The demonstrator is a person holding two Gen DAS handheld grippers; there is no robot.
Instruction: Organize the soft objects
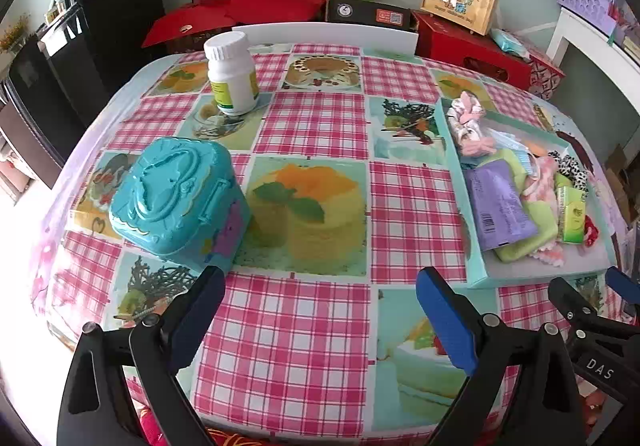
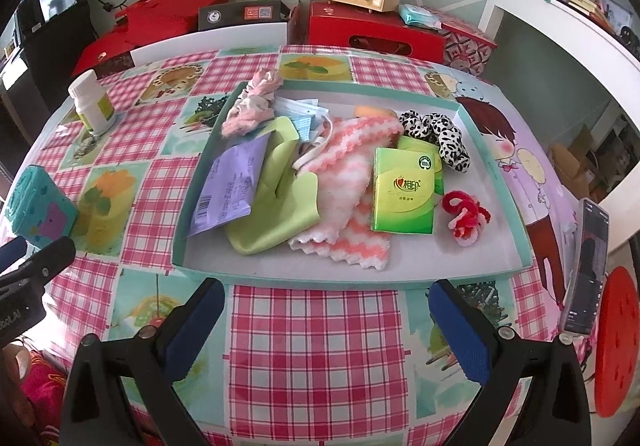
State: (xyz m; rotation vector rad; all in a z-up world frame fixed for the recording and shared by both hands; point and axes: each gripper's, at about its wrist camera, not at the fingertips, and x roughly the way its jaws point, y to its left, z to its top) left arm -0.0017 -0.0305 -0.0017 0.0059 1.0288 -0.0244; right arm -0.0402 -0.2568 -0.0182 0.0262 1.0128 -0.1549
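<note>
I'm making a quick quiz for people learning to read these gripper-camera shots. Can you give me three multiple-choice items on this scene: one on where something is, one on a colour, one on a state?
1. Where does the white bottle stand?
A. In the tray
B. On the tablecloth, outside the tray
C. On top of the blue case

2. What colour is the tissue pack in the tray?
A. Green
B. Black
C. Red

3. How is the right gripper?
A. Shut on the towel
B. Shut on nothing
C. Open, holding nothing

Answers:
1 B: the bottle stands on the tablecloth beyond the blue case, well to the left of the tray.
2 A: its front is green and yellow, lying beside the pink and white towel.
3 C: its fingers stand wide apart over the cloth, short of the tray's near edge, with nothing between them.
</note>
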